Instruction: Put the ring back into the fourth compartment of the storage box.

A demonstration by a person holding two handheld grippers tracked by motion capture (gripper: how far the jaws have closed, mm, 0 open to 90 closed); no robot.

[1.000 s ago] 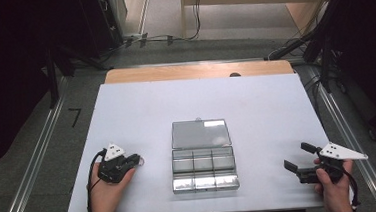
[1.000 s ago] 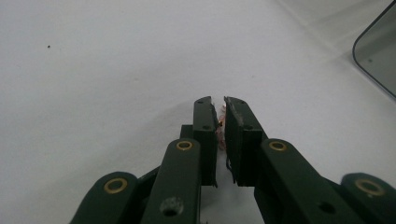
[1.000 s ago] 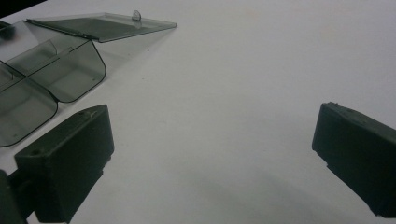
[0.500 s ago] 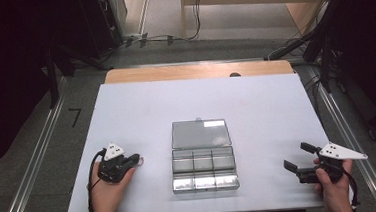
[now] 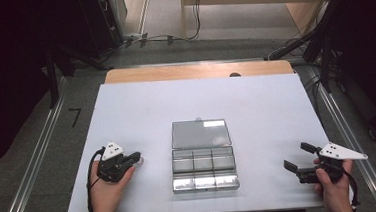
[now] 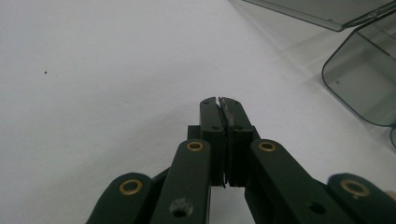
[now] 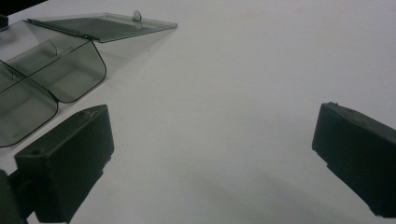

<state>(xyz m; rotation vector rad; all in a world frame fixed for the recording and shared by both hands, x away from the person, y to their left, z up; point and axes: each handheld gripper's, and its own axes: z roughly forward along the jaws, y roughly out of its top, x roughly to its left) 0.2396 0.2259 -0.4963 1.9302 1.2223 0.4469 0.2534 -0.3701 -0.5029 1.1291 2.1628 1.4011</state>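
A clear plastic compartment box [image 5: 204, 169] lies at the table's middle, its lid [image 5: 200, 133] folded open flat behind it. Left of the box my left gripper [image 5: 135, 157] rests low over the white surface, pointing right toward the box. Its jaws are pressed together in the left gripper view [image 6: 219, 100], and I see no distinct object between them. At the front right my right gripper [image 5: 298, 156] is open and aims left at the box, well apart from it. Nothing sits between its jaws [image 7: 210, 116]. The box compartments [image 7: 56, 70] and lid [image 7: 107, 23] look empty there.
The white table top [image 5: 195, 100] has bare room all round the box. A wooden strip [image 5: 198, 71] runs along its far edge. Beyond it are floor cables [image 5: 171, 37] and dark stands at both sides.
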